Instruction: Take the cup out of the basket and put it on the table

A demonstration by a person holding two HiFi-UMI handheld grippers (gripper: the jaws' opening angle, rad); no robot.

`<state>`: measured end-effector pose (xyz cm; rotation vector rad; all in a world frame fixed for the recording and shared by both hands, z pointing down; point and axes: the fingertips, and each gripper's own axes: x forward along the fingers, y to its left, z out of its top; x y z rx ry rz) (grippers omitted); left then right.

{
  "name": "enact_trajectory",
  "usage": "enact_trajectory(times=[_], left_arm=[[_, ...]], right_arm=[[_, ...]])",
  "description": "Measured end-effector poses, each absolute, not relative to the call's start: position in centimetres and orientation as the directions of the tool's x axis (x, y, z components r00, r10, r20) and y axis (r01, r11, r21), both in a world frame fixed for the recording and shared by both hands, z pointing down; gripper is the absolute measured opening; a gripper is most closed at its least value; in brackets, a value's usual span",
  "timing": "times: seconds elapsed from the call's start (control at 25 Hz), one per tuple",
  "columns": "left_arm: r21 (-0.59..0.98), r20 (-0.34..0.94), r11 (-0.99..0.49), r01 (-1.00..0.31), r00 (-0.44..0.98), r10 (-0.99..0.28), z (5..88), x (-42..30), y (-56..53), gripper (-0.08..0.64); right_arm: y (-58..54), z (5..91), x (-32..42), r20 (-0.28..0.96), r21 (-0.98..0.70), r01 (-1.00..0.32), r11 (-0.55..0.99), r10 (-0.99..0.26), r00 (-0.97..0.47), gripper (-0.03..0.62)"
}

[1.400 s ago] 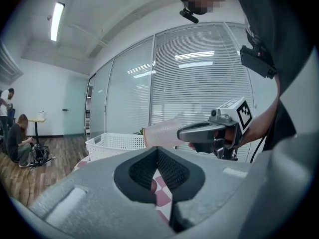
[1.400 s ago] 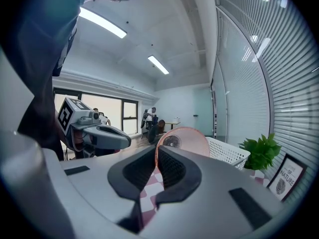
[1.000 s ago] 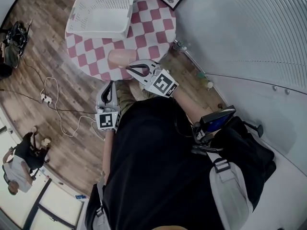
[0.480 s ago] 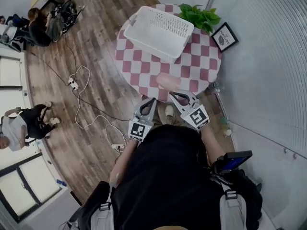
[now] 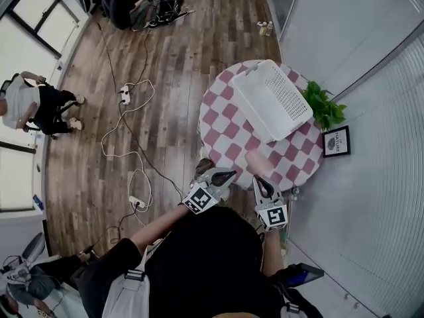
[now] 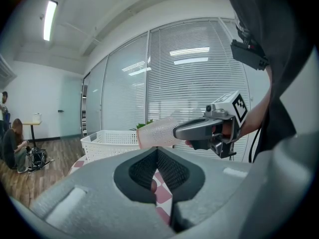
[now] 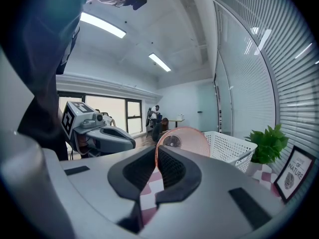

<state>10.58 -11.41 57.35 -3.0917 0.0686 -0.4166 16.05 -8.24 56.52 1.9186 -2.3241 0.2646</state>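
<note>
A pink, dimpled cup (image 5: 255, 162) hangs tipped on its side over the near edge of the round checkered table (image 5: 225, 128). My right gripper (image 5: 260, 179) is shut on its rim. In the right gripper view the rim of the cup (image 7: 185, 139) is pinched between the pads of that gripper (image 7: 156, 158). My left gripper (image 5: 228, 175) floats just to the left, shut on nothing. The left gripper view shows its own closed jaws (image 6: 156, 156), the cup (image 6: 157, 132) and the right gripper (image 6: 209, 128) beyond. The white basket (image 5: 273, 100) stands further back on the table.
A potted plant (image 5: 324, 108) and a small framed picture (image 5: 336, 142) sit at the table's far right edge, by the blinds. Cables and a power strip (image 5: 126, 144) lie on the wooden floor to the left. People (image 5: 33, 105) are further off.
The head view has swung round, so table and basket now lie to the right. The right gripper still holds the cup; the left gripper has come up beside it.
</note>
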Motion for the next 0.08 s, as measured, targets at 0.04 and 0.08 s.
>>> enact_trajectory(times=[0.04,0.08], left_arm=[[-0.023,0.265,-0.999,-0.036,0.963,-0.041,57.28,10.48,-11.29,0.005],[-0.02,0.266,-0.999,-0.03,0.963,-0.034,57.2,10.39,-11.15,0.005]], right_arm=[[-8.09,56.47,15.84,0.203,-0.063,-0.982,0.18,-0.961,-0.19,0.02],[-7.93,56.41,15.63,0.206,-0.065,-0.982,0.178,-0.96,-0.187,0.02]])
